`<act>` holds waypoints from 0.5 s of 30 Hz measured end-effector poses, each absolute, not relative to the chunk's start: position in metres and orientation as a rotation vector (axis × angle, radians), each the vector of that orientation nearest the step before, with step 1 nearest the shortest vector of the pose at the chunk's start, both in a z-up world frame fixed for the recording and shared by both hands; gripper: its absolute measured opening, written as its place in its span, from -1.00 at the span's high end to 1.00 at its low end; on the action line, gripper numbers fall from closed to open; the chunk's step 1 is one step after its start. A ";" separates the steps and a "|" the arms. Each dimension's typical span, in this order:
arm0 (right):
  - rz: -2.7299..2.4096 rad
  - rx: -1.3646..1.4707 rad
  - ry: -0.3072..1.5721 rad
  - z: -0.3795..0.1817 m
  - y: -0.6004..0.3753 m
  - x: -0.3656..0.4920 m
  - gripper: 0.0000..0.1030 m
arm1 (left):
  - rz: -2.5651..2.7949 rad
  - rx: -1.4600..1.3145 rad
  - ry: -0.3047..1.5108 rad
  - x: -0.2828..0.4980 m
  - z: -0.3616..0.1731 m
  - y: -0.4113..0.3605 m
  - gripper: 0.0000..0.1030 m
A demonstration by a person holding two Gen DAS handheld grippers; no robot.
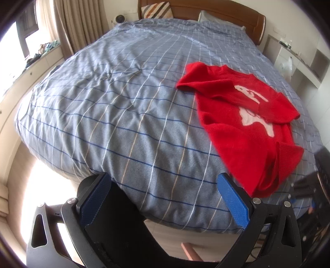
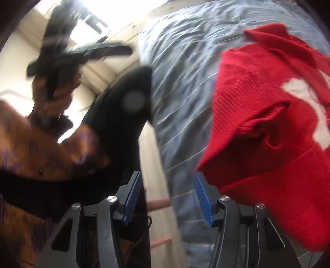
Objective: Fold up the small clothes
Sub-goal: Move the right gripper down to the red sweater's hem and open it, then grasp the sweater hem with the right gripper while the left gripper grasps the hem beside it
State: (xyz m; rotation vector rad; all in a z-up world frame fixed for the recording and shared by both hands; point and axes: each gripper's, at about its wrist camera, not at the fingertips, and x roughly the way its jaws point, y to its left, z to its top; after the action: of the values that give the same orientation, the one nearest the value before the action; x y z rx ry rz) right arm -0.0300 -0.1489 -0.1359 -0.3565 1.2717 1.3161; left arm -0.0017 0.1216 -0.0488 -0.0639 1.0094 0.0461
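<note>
A small red sweater (image 1: pixel 243 115) with a white animal figure lies crumpled on the blue checked bedcover (image 1: pixel 123 107), toward the bed's right side, its sleeves folded over the body. My left gripper (image 1: pixel 163 185) is open and empty above the bed's near edge, left of the sweater's hem. In the right wrist view the sweater (image 2: pixel 272 132) fills the right side, close up. My right gripper (image 2: pixel 167 185) is open and empty beside the sweater's hem, at the bed's edge. The left hand-held gripper (image 2: pixel 61 53) shows blurred at upper left.
A wooden headboard (image 1: pixel 216 10) with pillows stands at the far end. A window ledge with clutter (image 1: pixel 37 55) runs along the left; shelves (image 1: pixel 299 59) on the right. A black chair back (image 2: pixel 123 115) stands by the bed's edge. The person's patterned sleeve (image 2: pixel 31 148) is at left.
</note>
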 end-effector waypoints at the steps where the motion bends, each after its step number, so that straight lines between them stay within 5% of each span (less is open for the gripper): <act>1: 1.342 -0.389 1.287 -0.138 -0.151 -0.049 -0.03 | 0.049 -0.066 1.011 0.000 -0.052 0.123 -0.99; 15: 0.357 0.134 1.029 -0.104 -0.297 0.000 -0.07 | -0.013 -0.012 1.195 0.020 -0.135 0.099 -0.98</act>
State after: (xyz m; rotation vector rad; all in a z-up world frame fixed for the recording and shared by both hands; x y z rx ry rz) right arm 0.0004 -0.2972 -0.1036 0.1335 1.0286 0.3565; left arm 0.0205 0.0986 -0.1347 -0.0116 1.1945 -0.0129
